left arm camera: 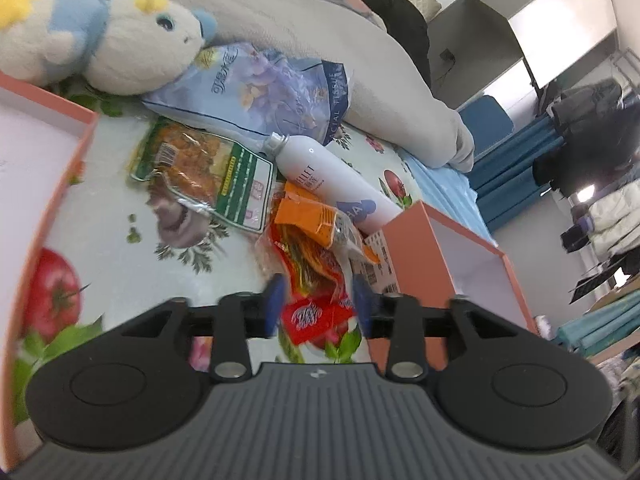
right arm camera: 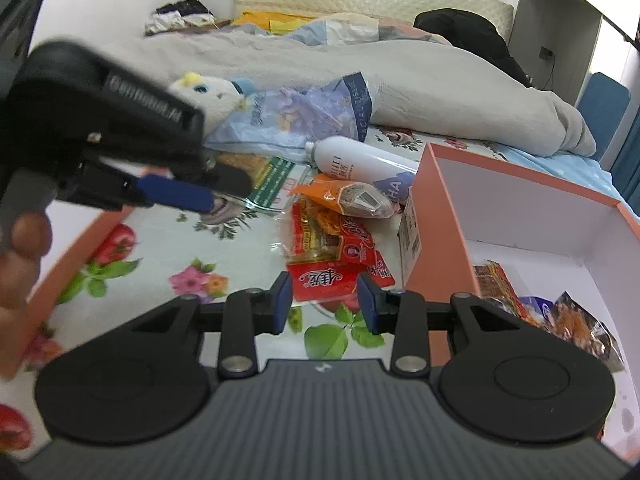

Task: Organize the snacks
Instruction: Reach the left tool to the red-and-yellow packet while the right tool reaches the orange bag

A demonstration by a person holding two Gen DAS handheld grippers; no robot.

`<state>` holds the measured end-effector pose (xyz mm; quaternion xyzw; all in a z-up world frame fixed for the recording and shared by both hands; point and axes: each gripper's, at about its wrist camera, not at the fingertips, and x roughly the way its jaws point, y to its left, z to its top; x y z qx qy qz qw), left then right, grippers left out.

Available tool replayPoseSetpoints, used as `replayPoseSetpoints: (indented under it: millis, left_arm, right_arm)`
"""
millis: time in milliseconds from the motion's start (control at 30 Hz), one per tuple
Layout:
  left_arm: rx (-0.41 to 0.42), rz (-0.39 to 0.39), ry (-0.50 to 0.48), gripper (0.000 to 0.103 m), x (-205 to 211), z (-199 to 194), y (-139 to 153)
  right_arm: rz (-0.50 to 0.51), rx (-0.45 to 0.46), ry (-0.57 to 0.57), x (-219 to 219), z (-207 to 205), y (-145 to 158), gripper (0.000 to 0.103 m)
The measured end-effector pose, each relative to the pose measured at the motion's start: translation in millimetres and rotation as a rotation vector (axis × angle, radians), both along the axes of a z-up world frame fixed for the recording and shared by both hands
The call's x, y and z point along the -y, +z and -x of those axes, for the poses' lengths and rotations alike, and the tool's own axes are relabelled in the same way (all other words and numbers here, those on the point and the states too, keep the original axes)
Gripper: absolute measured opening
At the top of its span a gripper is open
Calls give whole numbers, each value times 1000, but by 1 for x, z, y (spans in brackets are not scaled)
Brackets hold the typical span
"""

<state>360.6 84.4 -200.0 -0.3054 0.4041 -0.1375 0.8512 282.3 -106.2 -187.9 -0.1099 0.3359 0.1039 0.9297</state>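
I see my left gripper (left arm camera: pixel 318 304) with blue fingers (left arm camera: pixel 275 300) spread, over a glossy red crinkled snack packet (left arm camera: pixel 310 276) on the flowered bed sheet (left arm camera: pixel 120 248). My right gripper (right arm camera: pixel 325 300) is spread too, near the same packet. At the right stands a matte orange box (right arm camera: pixel 444 216), white inside, holding shiny snacks (right arm camera: pixel 576 320). Farther lies a smooth white bottle (left arm camera: pixel 328 176) and a soft pack reading "FACIAL TISSUE" (left arm camera: pixel 260 88).

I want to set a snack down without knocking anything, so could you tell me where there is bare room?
Free: the white floor of the orange box behind its few snack packets, and the floral sheet between the box lid and the red packet. Crowded: the pile from the white bottle and the green packet down to that red packet.
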Motion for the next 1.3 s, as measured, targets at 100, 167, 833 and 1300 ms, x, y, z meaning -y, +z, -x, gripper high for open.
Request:
replayPoseSetpoints:
  millis: [100, 167, 833, 1300]
  left_arm:
    - [-9, 31, 9, 58, -3, -21, -13]
    - [-19, 60, 8, 58, -4, -37, -23]
    - [-102, 197, 10, 56, -2, -115, -69]
    - [-53, 152, 63, 0, -6, -100, -59]
  right_arm:
    - [24, -2, 5, -6, -13, -10, 33]
    - [64, 15, 8, -10, -22, -17, 33]
    - [286, 36, 21, -34, -71, -59, 23]
    - [318, 73, 19, -34, -58, -50, 2]
